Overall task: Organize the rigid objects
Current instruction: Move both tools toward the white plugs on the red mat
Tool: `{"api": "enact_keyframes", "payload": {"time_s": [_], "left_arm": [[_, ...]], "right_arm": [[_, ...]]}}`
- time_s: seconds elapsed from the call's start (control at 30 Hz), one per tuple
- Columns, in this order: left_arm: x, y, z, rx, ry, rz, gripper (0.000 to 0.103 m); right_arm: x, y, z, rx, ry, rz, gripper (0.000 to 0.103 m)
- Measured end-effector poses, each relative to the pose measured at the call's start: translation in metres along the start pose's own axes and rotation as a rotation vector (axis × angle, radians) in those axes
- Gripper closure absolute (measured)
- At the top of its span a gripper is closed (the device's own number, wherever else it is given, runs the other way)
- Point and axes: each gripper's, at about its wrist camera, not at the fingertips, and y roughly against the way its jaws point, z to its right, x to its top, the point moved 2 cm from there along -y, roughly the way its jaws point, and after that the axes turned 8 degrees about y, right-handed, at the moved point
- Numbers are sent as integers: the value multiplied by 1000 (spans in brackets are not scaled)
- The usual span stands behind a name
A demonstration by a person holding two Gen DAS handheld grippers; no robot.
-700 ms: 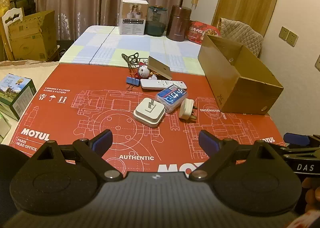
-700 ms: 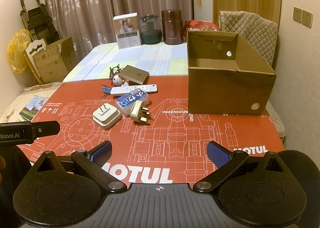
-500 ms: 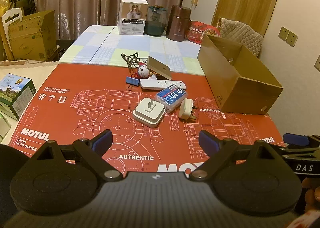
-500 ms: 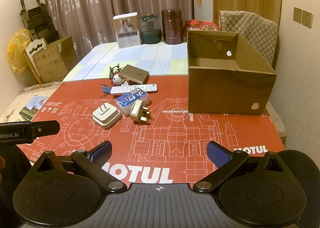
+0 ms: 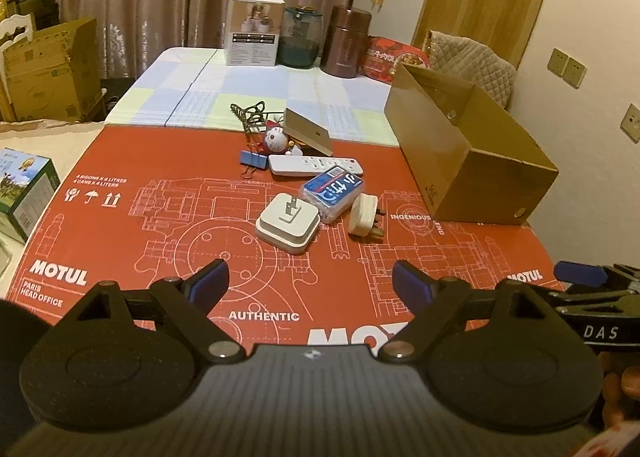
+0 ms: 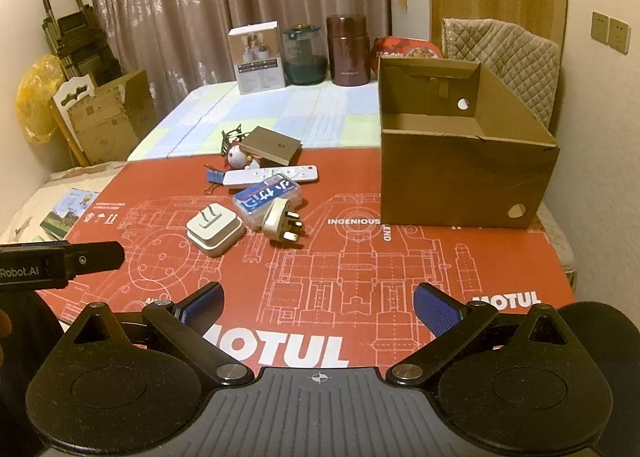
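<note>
Above red mat (image 5: 160,217), left claw (image 5: 310,281) & right claw (image 6: 318,303) wide open, empty

Two plugs (image 6: 215,233) (image 6: 280,221), one remote (image 6: 271,176), one cardboard box (image 6: 464,171), two jars (image 6: 304,55) (image 6: 347,51)

The left gripper (image 5: 310,281) is black. It has two flat round plates at the bottom, one on each side. Each plate has a ring pressed into it. Above each ring sits a small triangle hole with a tiny silver screw at its top. Two thick black bars lean out from a dark grey ribbed part in the middle. A shiny round silver pin holds each bar at its base. The fingertips (image 5: 210,280) wear blue pads.

The right gripper (image 6: 318,303) looks the same. Its blue pads (image 6: 438,309) have a bumpy grid on them. White letters on its side say "DAS". The left one says "Robot.AI".
</note>
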Motion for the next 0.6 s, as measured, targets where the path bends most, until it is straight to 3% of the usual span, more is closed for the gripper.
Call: {"api": "enact_keyframes", "payload": {"time_s": [0.37, 0.6], "left_arm": [[40, -42, -19, -5, -98, -22, 16], [47, -83, -18, -27, -242, -70, 16]], "right_arm": [[23, -33, -2, 74, 141, 66, 5], [29, -70, -6, 145, 289, 65, 5]]}}
